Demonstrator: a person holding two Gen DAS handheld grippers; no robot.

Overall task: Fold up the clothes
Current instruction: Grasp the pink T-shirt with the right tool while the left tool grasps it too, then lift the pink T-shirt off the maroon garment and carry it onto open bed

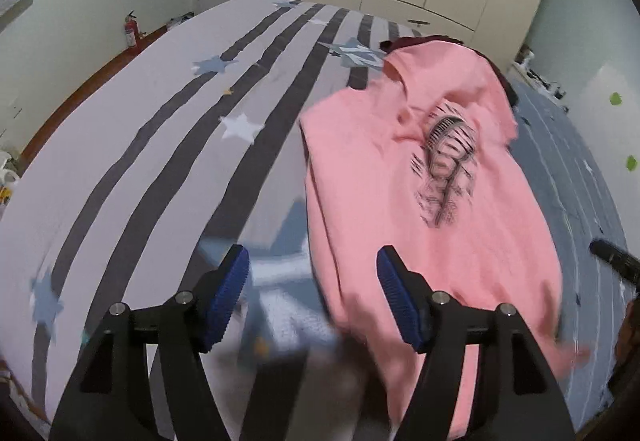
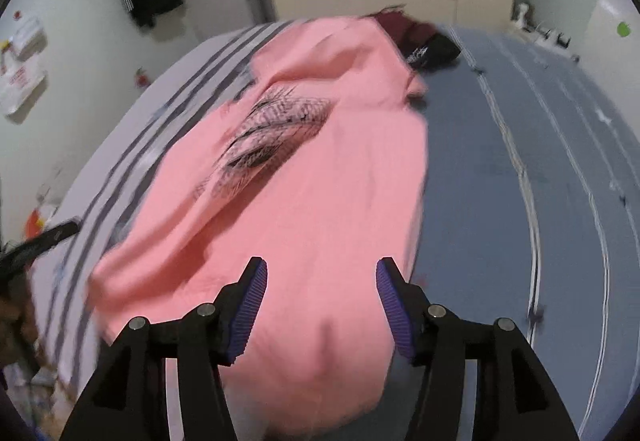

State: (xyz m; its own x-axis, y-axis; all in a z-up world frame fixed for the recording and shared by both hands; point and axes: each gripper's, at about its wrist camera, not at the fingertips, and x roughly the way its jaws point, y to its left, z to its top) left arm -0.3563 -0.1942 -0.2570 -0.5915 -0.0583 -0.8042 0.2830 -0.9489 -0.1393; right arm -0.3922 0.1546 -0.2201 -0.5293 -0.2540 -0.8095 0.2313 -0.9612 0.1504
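Both grippers' fingers (image 1: 234,297) wide and empty over pink shirt (image 2: 320,181), its dark print (image 1: 446,165) unreadable.

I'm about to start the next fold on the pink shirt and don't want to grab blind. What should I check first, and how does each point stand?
1. Left gripper open, nothing between the pads: ok.
2. Right gripper open, nothing pinched: ok.
3. Pink shirt lying on the bed, print side up: ok.
4. Shirt spread flat: not ok; the top end is rumpled and folded over, and the near left edge is bunched.
5. Dark clothes clear of the shirt: not ok; they lie against its far end.
6. Near hem of the shirt: cannot tell; blurred and partly behind the grippers.
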